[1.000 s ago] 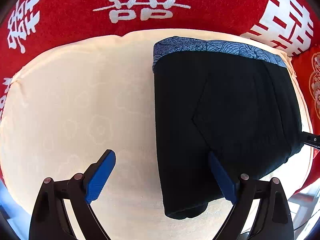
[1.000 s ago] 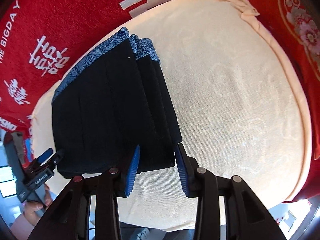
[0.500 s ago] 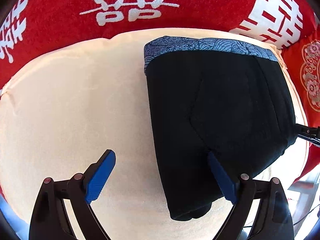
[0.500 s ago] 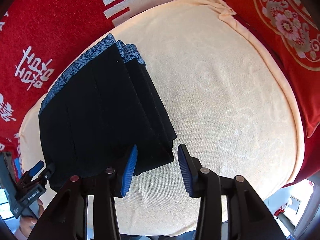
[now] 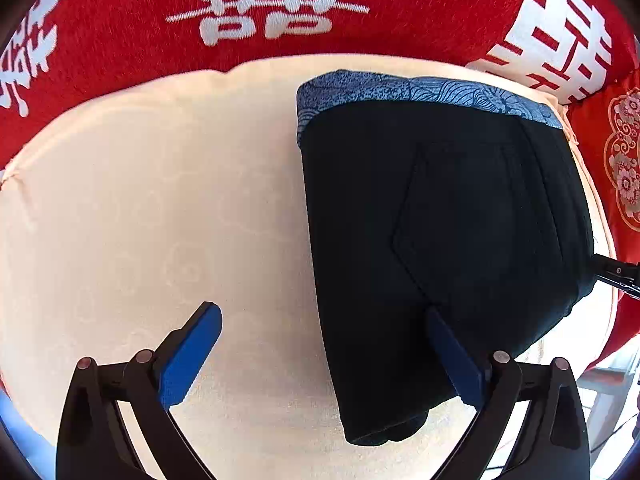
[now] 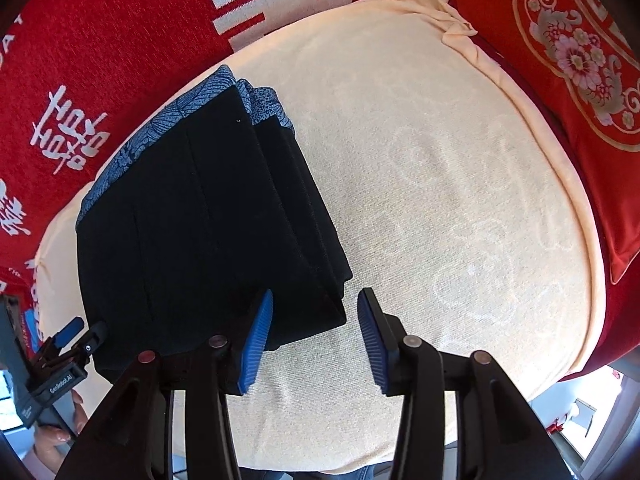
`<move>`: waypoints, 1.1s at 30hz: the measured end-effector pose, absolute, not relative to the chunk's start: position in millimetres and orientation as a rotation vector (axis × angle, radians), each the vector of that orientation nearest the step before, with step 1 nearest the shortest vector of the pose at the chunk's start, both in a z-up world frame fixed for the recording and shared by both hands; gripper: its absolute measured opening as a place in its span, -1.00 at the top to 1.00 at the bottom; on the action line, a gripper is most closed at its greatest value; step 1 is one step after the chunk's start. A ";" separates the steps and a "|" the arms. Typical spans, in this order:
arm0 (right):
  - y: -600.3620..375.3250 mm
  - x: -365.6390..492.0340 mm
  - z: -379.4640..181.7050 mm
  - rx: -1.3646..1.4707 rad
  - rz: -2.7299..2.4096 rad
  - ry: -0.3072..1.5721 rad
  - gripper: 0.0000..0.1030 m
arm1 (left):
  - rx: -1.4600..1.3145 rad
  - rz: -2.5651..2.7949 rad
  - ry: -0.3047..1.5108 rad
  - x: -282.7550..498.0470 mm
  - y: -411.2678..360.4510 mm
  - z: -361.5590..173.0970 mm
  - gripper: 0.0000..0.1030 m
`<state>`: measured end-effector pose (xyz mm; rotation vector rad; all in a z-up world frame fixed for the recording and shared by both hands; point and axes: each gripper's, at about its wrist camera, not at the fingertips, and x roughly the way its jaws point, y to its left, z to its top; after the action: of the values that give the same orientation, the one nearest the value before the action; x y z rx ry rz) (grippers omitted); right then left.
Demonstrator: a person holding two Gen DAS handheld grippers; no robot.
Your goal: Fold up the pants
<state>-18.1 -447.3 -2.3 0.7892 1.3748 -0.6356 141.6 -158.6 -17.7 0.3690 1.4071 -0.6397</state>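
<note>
The black pants (image 5: 440,240) lie folded into a thick rectangle on a cream towel (image 5: 160,200), with the blue patterned waistband (image 5: 420,90) at the far end. My left gripper (image 5: 320,316) hangs over the pants' near left edge. Its jaws are opening wide, one pad over the towel and the other over the black cloth, gripping nothing. In the right wrist view the pants (image 6: 200,220) show stacked layers along their right side. My right gripper (image 6: 315,296) hovers above their near right corner, jaws opening and pads off the cloth.
Red cushions with white characters (image 5: 272,4) ring the towel at the back. A red embroidered pillow (image 6: 580,60) lies on the right. The towel (image 6: 460,180) is bare to the right of the pants. A hand (image 6: 52,436) holds the left gripper (image 6: 68,336) at lower left.
The right gripper's jaws have spread apart over the pants' corner. The left gripper's jaws have widened a little. The folded pants have stayed where they were.
</note>
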 end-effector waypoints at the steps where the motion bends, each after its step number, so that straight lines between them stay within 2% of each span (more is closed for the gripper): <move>1: -449.2 -17.6 -3.4 0.790 -0.628 1.384 -0.07 | 0.364 -0.633 1.409 142.3 -158.5 -16.2 -0.97; 4: -456.6 -20.6 -6.0 0.815 -0.585 1.408 -0.24 | 0.360 -0.616 1.422 140.7 -160.4 -13.7 -0.97; 14: -487.6 -13.2 -1.1 0.898 -0.286 1.407 -0.26 | 0.306 -0.675 1.382 168.1 -167.9 8.6 -0.97; 20: -513.5 11.1 -19.2 0.961 -0.154 1.354 -0.29 | 0.270 -0.775 1.526 194.0 -182.0 -21.6 -0.97; 23: -525.0 21.6 -39.9 1.023 -0.067 1.351 -0.30 | 0.260 -0.824 1.541 194.2 -185.8 -25.6 -0.97; 27: -531.1 24.4 -63.4 1.048 0.028 1.374 -0.48 | 0.191 -0.866 1.573 199.2 -189.1 -36.0 -0.97; 33: -531.8 35.1 -85.1 1.166 0.179 1.297 -0.51 | 0.123 -0.908 1.582 200.8 -206.5 -51.7 -0.97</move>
<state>35.1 -531.8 -85.1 1.1659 1.2973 0.1793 200.8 -206.5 -51.7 0.1228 1.5817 -0.9077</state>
